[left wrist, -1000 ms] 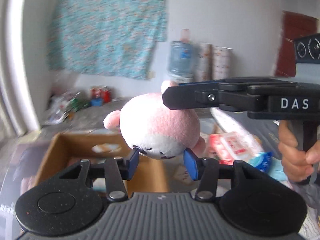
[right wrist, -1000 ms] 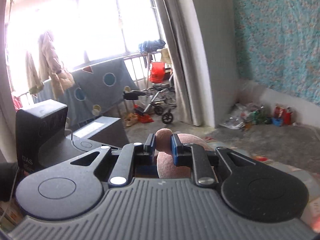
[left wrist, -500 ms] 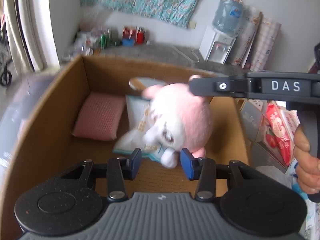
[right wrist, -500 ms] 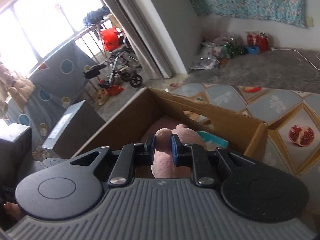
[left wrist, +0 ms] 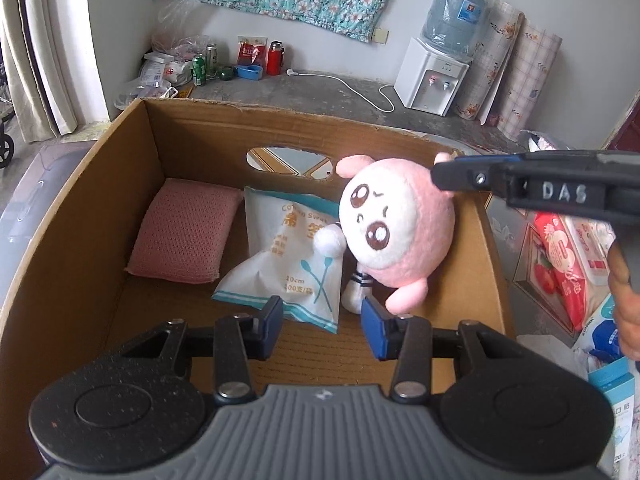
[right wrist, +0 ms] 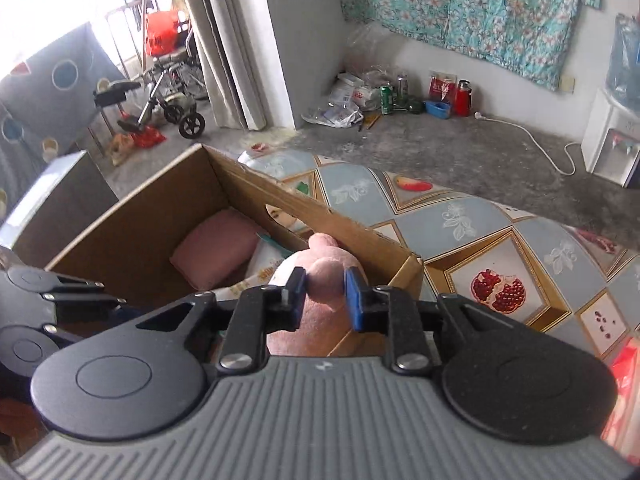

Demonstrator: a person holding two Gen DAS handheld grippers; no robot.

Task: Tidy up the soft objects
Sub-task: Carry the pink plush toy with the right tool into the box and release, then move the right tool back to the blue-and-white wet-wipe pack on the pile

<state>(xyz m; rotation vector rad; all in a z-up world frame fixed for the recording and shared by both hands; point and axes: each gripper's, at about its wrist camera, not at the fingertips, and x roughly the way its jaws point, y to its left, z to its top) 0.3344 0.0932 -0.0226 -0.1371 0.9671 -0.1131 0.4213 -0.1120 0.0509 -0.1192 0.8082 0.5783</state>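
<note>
Between right jaws: ear of pink plush (right wrist: pixel 326 280), jaws opening, pads just clearing it, likely releasing it.
plush position: inside cardboard box (left wrist: pixel 120 184), leaning on swab pack (left wrist: pixel 292 256), beside pink cushion (left wrist: pixel 182 232).
right gripper (right wrist: pixel 325 294): above box's right wall.
left gripper (left wrist: pixel 322 328): partly spread, empty, plush foot just ahead.

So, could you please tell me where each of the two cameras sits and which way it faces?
Left wrist: on the left gripper, looking down into the brown cardboard box; own fingers and the person's hand show.
Right wrist: on the right gripper, looking down over the box's corner toward the window; its jaws are opening around the plush's ear.
Shared: box, round pink plush toy, pink knitted cushion, white cotton-swab bag.
</note>
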